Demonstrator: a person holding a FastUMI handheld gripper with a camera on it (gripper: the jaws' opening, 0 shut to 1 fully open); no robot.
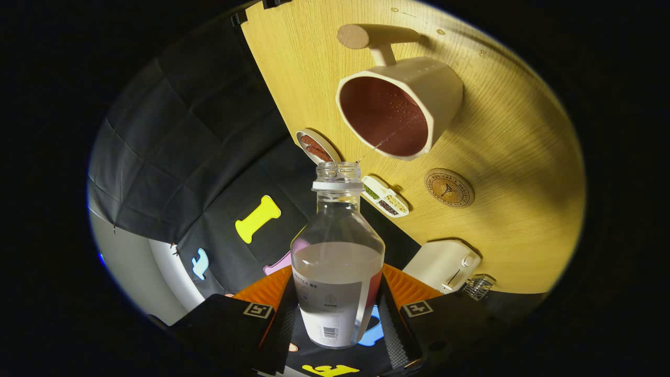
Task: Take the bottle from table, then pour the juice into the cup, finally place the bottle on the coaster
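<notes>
Black cloth walls the booth at 9 o'clock, and the pale wood-grain table (pixel 502 131) runs from 12 to 4. The clear plastic bottle (pixel 337 262), uncapped and part full, is pinched between both fingers of the gripper (pixel 337 314), its mouth aimed toward 1 o'clock. A thin stream is seen entering the cream handled cup (pixel 403 104). The tilt should be kept gentle and the mouth centred. The round cork coaster (pixel 449 188) lies near the cup, at its 5 o'clock.

bottle (pixel 337 246): clear glossy plastic; table (pixel 513 157): matt wood grain; cup (pixel 413 99): smooth matt
</notes>
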